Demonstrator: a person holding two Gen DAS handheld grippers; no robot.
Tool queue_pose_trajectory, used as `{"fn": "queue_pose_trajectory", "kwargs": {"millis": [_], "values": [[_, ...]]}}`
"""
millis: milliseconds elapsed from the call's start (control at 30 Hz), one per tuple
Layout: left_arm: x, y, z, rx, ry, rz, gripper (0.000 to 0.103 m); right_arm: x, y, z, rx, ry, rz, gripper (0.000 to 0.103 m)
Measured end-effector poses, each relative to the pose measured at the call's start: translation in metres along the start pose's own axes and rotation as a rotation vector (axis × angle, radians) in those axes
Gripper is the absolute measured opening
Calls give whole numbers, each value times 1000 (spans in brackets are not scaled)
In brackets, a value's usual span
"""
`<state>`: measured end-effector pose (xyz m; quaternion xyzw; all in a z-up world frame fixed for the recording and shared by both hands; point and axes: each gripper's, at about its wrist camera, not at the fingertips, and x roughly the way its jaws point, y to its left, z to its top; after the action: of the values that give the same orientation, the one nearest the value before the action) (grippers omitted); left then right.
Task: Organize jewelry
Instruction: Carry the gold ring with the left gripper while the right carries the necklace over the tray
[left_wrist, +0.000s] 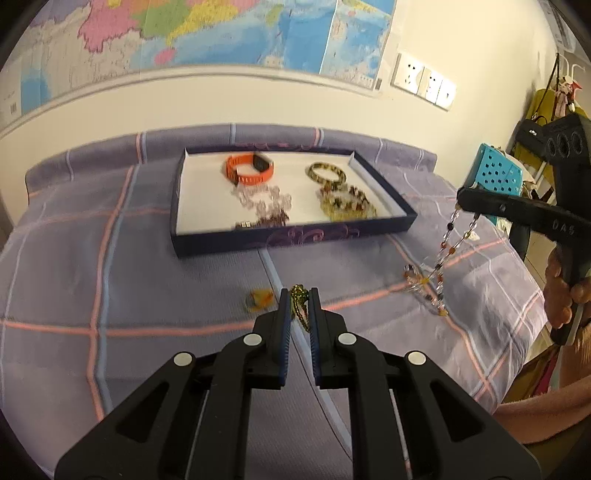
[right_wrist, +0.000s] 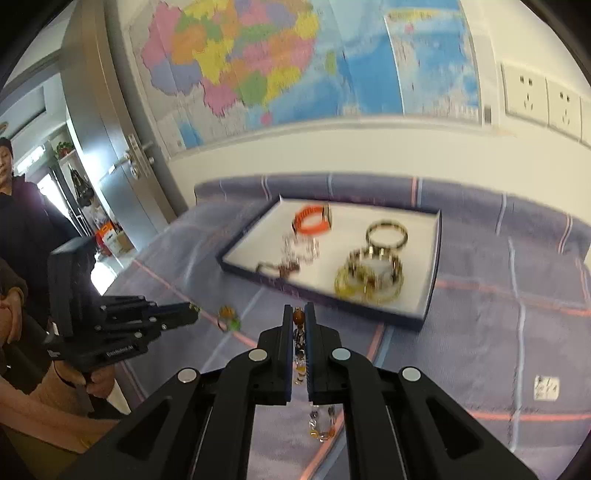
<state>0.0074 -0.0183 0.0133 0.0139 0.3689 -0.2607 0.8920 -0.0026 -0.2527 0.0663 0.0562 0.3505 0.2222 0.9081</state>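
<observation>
Over the checked bedspread (left_wrist: 110, 258), short of the tray (left_wrist: 207, 243), I hold a piece in each gripper: my left gripper (left_wrist: 298, 301) has its jaws pinched on a small green beaded strand (left_wrist: 300, 295), and my right gripper (right_wrist: 299, 317) is clamped shut on a long multicoloured beaded necklace (left_wrist: 441, 258), whose loop hangs from the jaws with its lower end down near the cloth. That dangling loop is my worry: I judge it could swing and snag the tray's rim, or tangle with the bracelets (left_wrist: 347, 201) and orange watch (left_wrist: 249, 168) already inside if I lower it carelessly. A thin strand gripped at one point could also slip free. An amber ring (left_wrist: 258, 297) lies loose on the cloth by my left jaws, easy to knock. How much of the green strand I hold is hidden behind my fingers, and blur smears the tray's contents in the right view.
</observation>
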Motion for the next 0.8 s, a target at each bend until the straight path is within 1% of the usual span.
{"fn": "queue_pose_trajectory", "kwargs": {"millis": [133, 300, 667, 800], "values": [[-6, 2, 11, 1, -29, -4, 10, -11, 4, 19, -23, -53, -11, 4], [-7, 4, 25, 9, -54, 2, 10, -18, 5, 38, -47, -91, -23, 4], [4, 12, 53, 18, -63, 17, 10, -20, -1, 83, -74, -170, -52, 4], [11, 13, 62, 30, -64, 29, 10, -21, -4, 99, -77, -199, -46, 4]]}}
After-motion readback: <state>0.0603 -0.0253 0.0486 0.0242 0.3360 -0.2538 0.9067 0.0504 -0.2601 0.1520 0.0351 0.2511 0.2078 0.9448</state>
